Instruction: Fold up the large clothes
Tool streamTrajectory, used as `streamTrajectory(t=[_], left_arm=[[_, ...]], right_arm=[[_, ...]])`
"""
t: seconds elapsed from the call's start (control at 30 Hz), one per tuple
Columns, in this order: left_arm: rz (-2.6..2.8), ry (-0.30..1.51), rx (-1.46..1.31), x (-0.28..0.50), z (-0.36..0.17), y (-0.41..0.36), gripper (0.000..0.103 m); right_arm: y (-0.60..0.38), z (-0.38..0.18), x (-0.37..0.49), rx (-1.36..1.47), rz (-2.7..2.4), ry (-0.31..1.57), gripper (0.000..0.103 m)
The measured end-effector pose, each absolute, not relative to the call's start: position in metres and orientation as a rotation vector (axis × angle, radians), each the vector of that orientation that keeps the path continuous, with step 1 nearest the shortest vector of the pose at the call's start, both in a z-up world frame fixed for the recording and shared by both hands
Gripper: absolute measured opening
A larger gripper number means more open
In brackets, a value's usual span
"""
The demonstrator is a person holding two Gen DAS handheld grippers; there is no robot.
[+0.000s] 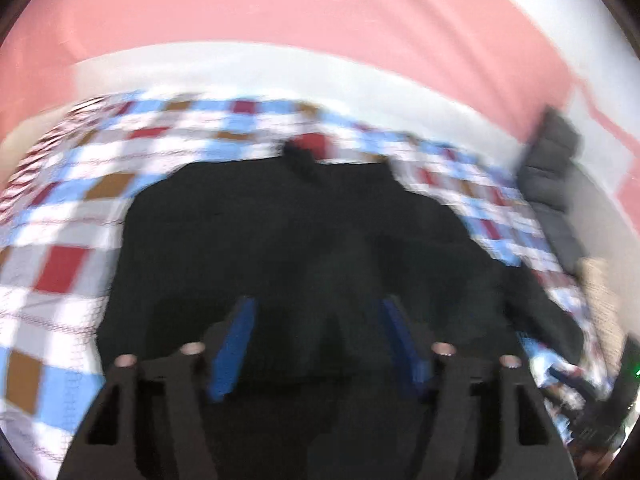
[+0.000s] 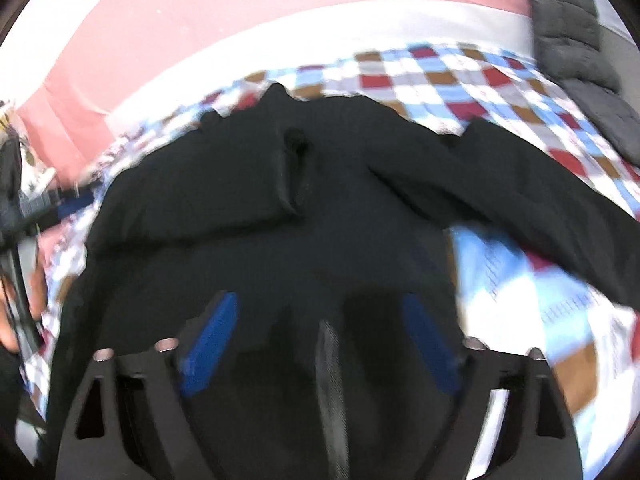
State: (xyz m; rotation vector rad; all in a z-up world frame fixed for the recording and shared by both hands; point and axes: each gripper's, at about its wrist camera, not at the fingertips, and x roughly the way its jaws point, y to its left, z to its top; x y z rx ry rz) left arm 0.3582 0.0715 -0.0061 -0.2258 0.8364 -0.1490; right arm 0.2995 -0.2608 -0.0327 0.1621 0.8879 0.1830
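- Nearest in the left view: left gripper (image 1: 318, 320), blue fingers (image 1: 234, 344) spread apart above the black coat (image 1: 280, 232), nothing pinched between them.
- Nearest in the right view: right gripper (image 2: 320, 320), fingers (image 2: 210, 344) likewise apart over dark fabric, with a grey strap-like strip (image 2: 330, 364) hanging between them; contact with the pads not clear through the blur.
- Beyond: coat (image 2: 260, 200) spread flat on the bed, one sleeve (image 2: 540, 184) stretched out to the right, collar at the far edge.
- Under it: checked bedspread (image 1: 60, 264) in red, blue, brown and white.
- At the right edge of the bed: grey quilted cushion (image 2: 568, 28).
- Farthest: white band, then pink wall (image 1: 280, 4).
- Left view heavily blurred.
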Motion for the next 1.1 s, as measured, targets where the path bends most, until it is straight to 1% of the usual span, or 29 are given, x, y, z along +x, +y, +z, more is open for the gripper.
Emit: streamTrajectory(t=[0.03,0.07,0.1,0.2,0.23,0.3,0.37,0.47,0.57,0.7,0.77,0.83,0.9,1.1], left_arm=[[-0.111,0.851,-0.237,0.36,-0.011,0.088,0.045],[-0.074,0.865,-0.25,0.36,-0.018,0.104,0.039],[-0.045,0.878,-0.261,0.361,-0.024,0.116,0.038],[0.005,0.917,-0.298,0.364,-0.048,0.141,0.038],[0.013,0.926,-0.307,0.366,-0.056,0.144,0.038],[0.013,0.936,-0.313,0.369,-0.069,0.144,0.038],[0.014,0.925,-0.3,0.37,-0.074,0.139,0.038],[0.021,0.919,-0.268,0.376,-0.079,0.134,0.039],[-0.007,0.92,-0.272,0.371,-0.072,0.129,0.04],[-0.057,0.908,-0.266,0.352,-0.054,0.121,0.043],[-0.083,0.9,-0.252,0.336,-0.044,0.111,0.043],[-0.102,0.894,-0.23,0.319,-0.035,0.1,0.043],[-0.13,0.887,-0.206,0.3,-0.026,0.087,0.045],[-0.167,0.881,-0.159,0.25,-0.009,0.058,0.047]], right_arm=[[-0.253,-0.031,0.313,0.169,0.199,0.883,0.053],[-0.244,-0.03,0.327,0.181,0.22,0.875,0.046],[-0.236,-0.031,0.342,0.187,0.24,0.87,0.04],[-0.216,-0.045,0.379,0.181,0.266,0.903,0.038],[-0.211,-0.056,0.397,0.158,0.253,0.932,0.034],[-0.211,-0.076,0.421,0.131,0.211,0.992,0.028],[-0.219,-0.089,0.438,0.134,0.15,1.026,0.028],[-0.226,-0.087,0.441,0.17,0.148,1.034,0.028],[-0.226,-0.071,0.419,0.128,0.145,1.004,0.028],[-0.248,-0.056,0.379,0.181,0.147,0.975,0.029],[-0.262,-0.05,0.364,0.218,0.139,0.965,0.039],[-0.282,-0.046,0.347,0.264,0.122,0.957,0.061],[-0.303,-0.044,0.326,0.302,0.094,0.955,0.065],[-0.356,-0.045,0.281,0.401,0.004,0.97,0.065]])
